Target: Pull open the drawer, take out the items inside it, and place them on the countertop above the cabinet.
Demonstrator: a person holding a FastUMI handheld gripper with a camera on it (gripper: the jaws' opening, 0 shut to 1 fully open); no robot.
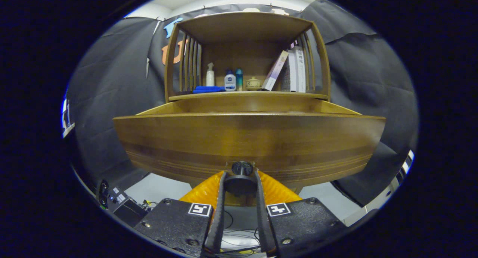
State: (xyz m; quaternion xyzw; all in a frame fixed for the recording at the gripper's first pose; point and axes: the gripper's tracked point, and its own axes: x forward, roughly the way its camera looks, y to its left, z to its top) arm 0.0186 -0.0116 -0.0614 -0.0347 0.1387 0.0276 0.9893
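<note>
The drawer (249, 142) stands pulled out from the cabinet beneath the countertop (248, 96), its front panel facing the camera and its contents hidden behind that panel. The gripper (241, 177) is clamped narrow on the black knob (242, 169) at the panel's lower edge, both fingers pressing it. Pulled further, the drawer could leave its runners and drop; the small knob could also slip free.

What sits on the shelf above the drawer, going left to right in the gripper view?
Blue cloth → white spray bottle → white bottle with blue cap → teal bottle → small lidded pot → leaning book → upright books. Meanwhile the gripper is shut on the drawer knob.
</note>
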